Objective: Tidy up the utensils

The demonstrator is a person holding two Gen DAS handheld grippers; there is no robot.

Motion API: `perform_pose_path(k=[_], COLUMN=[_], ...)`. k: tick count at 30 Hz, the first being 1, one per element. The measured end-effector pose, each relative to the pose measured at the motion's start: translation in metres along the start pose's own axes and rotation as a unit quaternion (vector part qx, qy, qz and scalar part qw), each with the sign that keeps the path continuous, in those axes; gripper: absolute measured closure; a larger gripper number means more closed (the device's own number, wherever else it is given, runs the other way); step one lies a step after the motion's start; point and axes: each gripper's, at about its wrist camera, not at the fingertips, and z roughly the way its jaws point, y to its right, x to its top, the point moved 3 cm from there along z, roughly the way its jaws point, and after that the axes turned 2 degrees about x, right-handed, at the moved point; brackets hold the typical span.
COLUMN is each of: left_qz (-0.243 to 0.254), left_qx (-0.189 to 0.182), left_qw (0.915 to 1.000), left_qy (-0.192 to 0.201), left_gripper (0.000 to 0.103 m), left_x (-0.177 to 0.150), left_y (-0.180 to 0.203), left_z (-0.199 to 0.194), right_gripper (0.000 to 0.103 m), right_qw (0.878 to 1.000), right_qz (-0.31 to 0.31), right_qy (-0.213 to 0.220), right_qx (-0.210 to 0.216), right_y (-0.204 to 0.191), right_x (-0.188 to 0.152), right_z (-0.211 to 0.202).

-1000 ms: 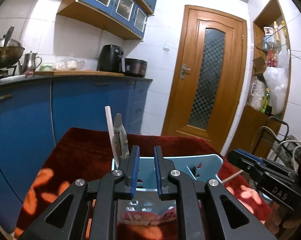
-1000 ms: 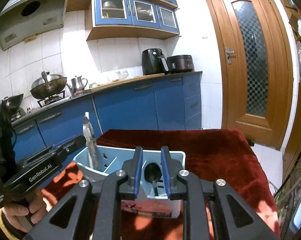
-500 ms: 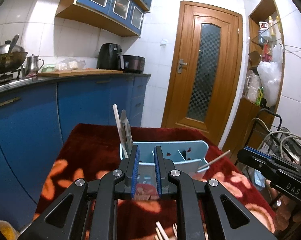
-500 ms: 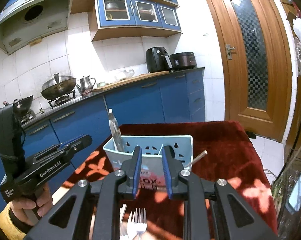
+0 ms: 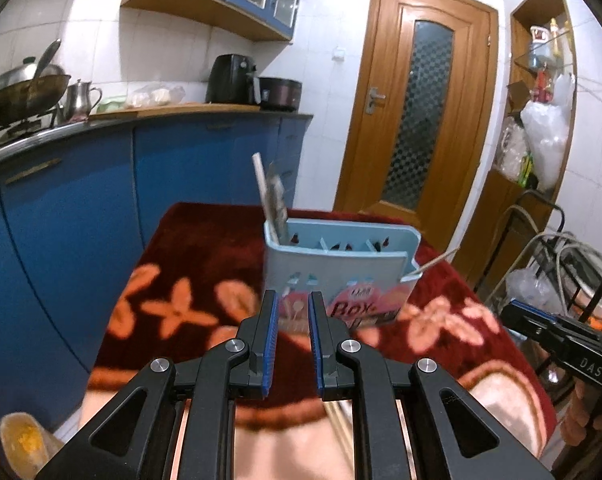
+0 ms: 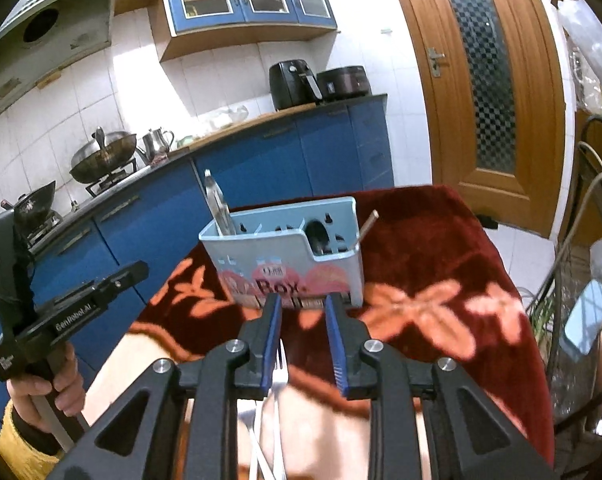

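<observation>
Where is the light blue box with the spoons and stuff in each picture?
Left wrist view: the light blue box stands just right of the middle, beyond the fingers, on the red cloth.
Right wrist view: the box sits near the middle, slightly left, above the fingers.
Shared landmark: the wooden door behind it, at upper right.

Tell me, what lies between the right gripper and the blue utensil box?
In the right wrist view, only red flowered cloth lies between the right gripper, its jaws empty, and the blue utensil box. A fork lies under the jaws, nearer the camera.
</observation>
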Motion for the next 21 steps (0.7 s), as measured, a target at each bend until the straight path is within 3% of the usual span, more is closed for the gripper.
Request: perform_pose_path(k=[10, 16, 19, 21], left_qz=[0.028, 0.041, 0.03, 0.024], left_qx=[0.004, -0.024, -0.052, -0.064], left_qw=[0.996, 0.9899, 0.9831, 0.9787], left_qy=[-0.084, -0.133, -0.173, -0.194], left_gripper=[0.088, 0.088, 0.075, 0.074], left_x=[-0.038, -0.059, -0.072, -0.081], left_y=[0.007, 0.023, 0.031, 0.035], left_z=[0.003, 0.012, 0.02, 0.024], right_gripper=[0.077, 0.076, 0.076, 0.076], right_qw=[0.999, 0.998, 0.998, 0.998], right_qz=[0.021, 0.034, 0.038, 0.044], right_qy=[-0.036, -0.036, -0.037, -0.038], right_qx=[-0.017, -0.031, -0.036, -0.039], right_y=[0.012, 0.019, 0.022, 0.026], right_x=[-0.032, -0.05, -0.057, -0.062], right_z=[-0.007, -0.016, -0.019, -0.021])
